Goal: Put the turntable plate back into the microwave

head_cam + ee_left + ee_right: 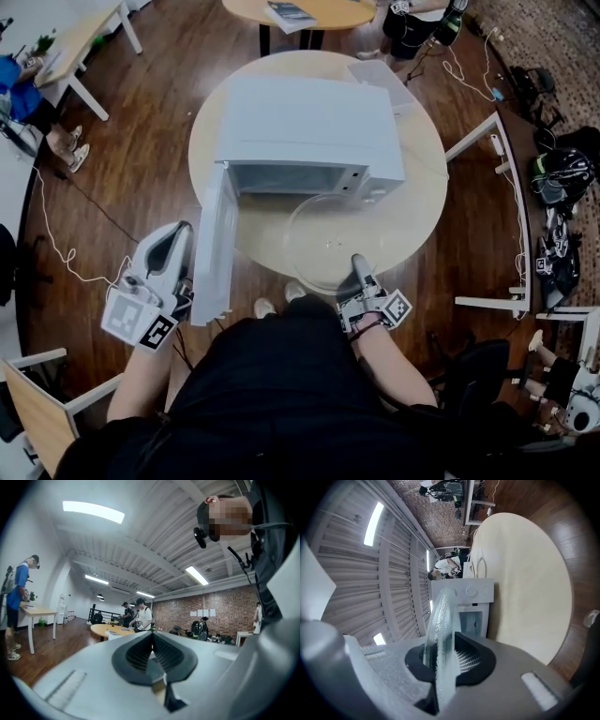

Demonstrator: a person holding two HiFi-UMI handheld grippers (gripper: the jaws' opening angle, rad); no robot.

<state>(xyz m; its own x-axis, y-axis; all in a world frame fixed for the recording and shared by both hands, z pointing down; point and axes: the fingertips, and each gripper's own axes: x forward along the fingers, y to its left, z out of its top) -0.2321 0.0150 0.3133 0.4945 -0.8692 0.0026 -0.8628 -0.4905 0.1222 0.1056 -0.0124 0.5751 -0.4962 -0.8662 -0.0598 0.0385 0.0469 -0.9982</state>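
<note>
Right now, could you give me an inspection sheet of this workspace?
Surface: round pale wooden table.
Job's things: white microwave, door open; clear glass turntable plate outside, in front of the opening.
Clutter: flat white item behind the microwave.
Grippers: left gripper shut, empty, beside the door; right gripper shut on the plate's near rim.
Cables: white cords on the dark wooden floor.
Surroundings: other tables, people, bags.

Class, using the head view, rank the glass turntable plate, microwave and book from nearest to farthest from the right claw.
1. Glass turntable plate: gripped by the right claw, at its tips.
2. Microwave: straight ahead, just beyond.
3. Book: on the far table.
</note>
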